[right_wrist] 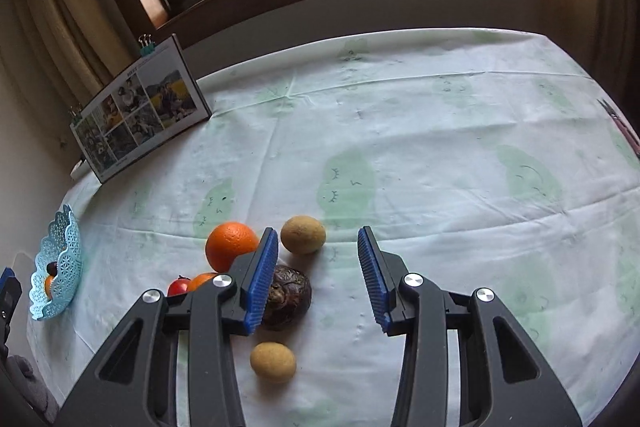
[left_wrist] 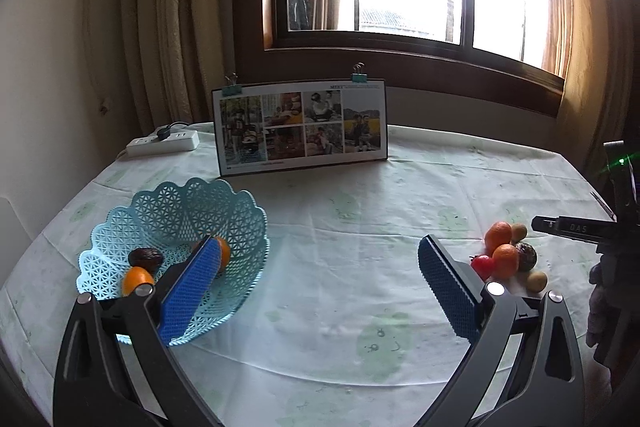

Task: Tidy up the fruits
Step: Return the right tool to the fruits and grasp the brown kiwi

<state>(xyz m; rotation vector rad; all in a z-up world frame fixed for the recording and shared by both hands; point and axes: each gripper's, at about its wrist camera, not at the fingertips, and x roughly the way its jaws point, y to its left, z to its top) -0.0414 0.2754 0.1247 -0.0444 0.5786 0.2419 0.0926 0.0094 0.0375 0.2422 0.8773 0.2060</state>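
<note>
Currently both jaws apart, empty. Right gripper [right_wrist: 318, 281] over clustered fruit: left pad beside passion fruit [right_wrist: 288, 301]; risk nudging orange [right_wrist: 231, 245], kiwis rolling across bench [right_wrist: 440, 147].

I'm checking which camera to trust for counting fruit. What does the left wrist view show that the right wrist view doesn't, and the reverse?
Only the left wrist view shows the power strip and the basket's inside, with two oranges and a dark fruit. Only the right wrist view shows the loose pile up close, including the dark wrinkled fruit. Both show the blue basket, the photo board and the pile of fruit.
</note>
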